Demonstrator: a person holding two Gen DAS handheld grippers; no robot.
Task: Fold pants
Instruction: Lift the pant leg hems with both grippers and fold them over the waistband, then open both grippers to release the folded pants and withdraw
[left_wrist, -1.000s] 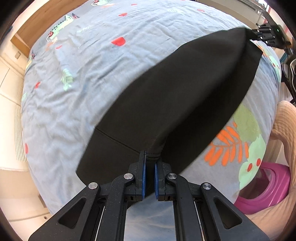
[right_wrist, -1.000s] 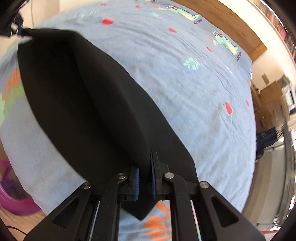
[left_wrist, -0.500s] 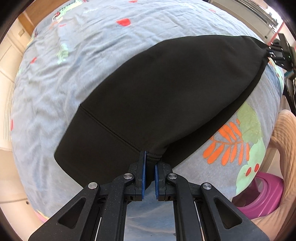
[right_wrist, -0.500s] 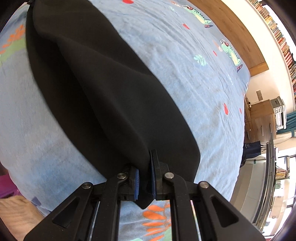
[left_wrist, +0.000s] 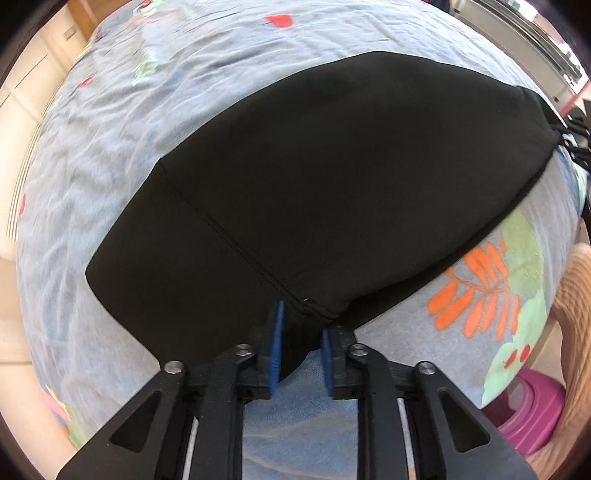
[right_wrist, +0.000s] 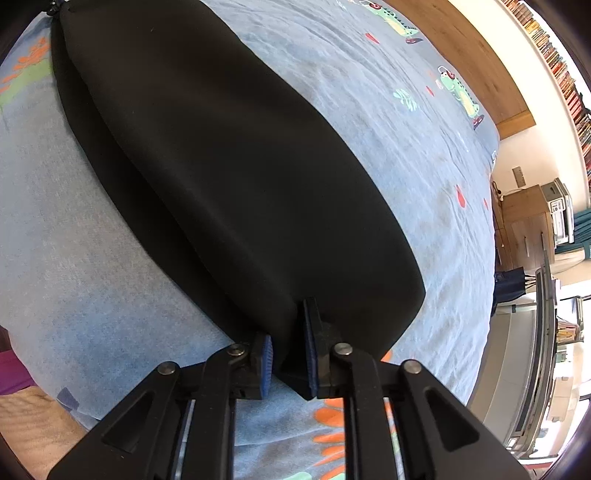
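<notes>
Black pants (left_wrist: 332, 184) lie folded in a long band across the blue patterned bedsheet (left_wrist: 110, 110). My left gripper (left_wrist: 300, 343) points down at the near corner of the band. Its jaws are opening: the corner still sits between the blue pads, but the right pad stands clear of the cloth. In the right wrist view the same pants (right_wrist: 240, 184) stretch away to the upper left, and my right gripper (right_wrist: 288, 347) is shut on their other near corner. The right gripper (left_wrist: 576, 144) also shows at the far right edge of the left wrist view.
The bedsheet (right_wrist: 424, 129) spreads wide beyond the pants. A wooden headboard (right_wrist: 461, 48) bounds the far side. A pink tub (left_wrist: 532, 417) and a beige sleeve (left_wrist: 569, 314) sit by the bed's near edge. A wooden cabinet (right_wrist: 524, 229) stands at the right.
Both grippers came down with the pants, which hung slack and now lie flat on the sheet. The left jaws have parted; the right ones have stayed closed on the cloth.
</notes>
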